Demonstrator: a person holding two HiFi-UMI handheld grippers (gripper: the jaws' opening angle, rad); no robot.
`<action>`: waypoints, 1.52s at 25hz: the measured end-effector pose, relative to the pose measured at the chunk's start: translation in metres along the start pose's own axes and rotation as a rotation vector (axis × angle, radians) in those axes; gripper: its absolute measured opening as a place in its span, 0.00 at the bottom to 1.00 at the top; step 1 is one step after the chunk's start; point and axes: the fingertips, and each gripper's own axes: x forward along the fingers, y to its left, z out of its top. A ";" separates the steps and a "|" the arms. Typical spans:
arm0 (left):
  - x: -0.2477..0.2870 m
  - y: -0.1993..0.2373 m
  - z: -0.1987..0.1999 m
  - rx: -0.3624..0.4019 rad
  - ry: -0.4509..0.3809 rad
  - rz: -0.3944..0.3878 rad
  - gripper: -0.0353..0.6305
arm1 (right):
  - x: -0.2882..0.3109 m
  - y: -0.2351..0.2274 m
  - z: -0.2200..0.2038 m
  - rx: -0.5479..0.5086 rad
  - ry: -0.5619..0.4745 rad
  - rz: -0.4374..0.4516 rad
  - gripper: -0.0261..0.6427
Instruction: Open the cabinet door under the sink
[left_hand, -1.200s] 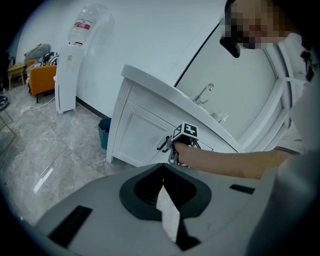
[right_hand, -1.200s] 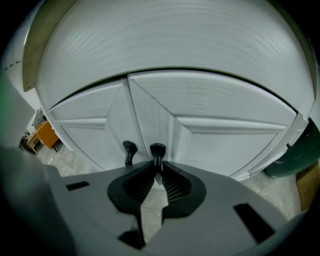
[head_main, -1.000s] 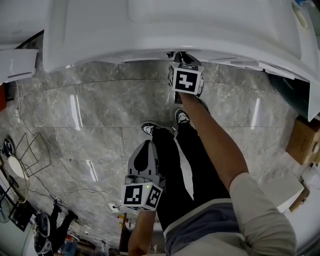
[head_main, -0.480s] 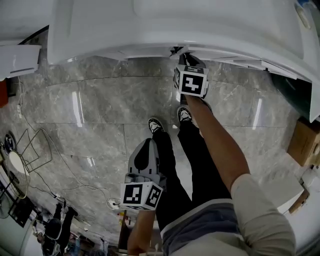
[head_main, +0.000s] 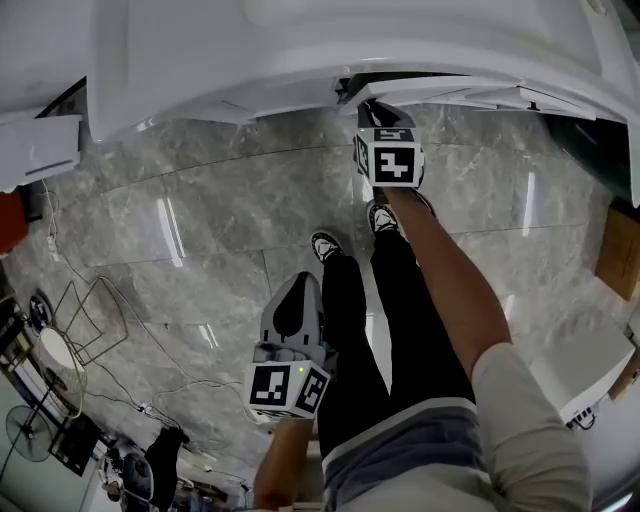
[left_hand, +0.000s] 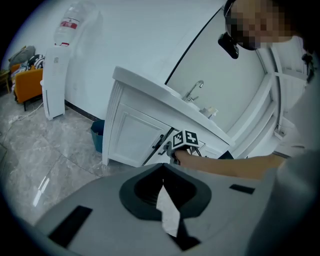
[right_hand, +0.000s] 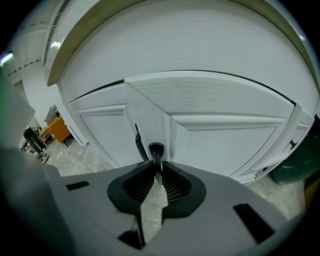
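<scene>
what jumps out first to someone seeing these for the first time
The right tool is clamped on the black handle of the white cabinet door, which looks slightly ajar under the sink counter. Next comes the left tool, shut and empty, hanging over the grey marble floor.

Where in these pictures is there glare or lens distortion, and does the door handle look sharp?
Head view: bright glare streaks on the marble floor, the white counter edge bowed. Right gripper view: strong fisheye curve, dark corners, yet the black handle is sharp. Left gripper view: dark rim, cabinet leaning.
</scene>
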 end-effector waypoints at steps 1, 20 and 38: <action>-0.001 0.000 0.000 0.010 0.006 -0.010 0.05 | 0.000 0.000 0.000 -0.006 -0.005 0.003 0.12; -0.025 -0.003 0.005 0.112 0.026 0.011 0.05 | -0.019 -0.001 -0.021 -0.188 -0.018 0.083 0.12; -0.007 -0.066 -0.025 0.128 0.046 -0.036 0.05 | -0.038 -0.005 -0.049 -0.247 -0.006 0.150 0.12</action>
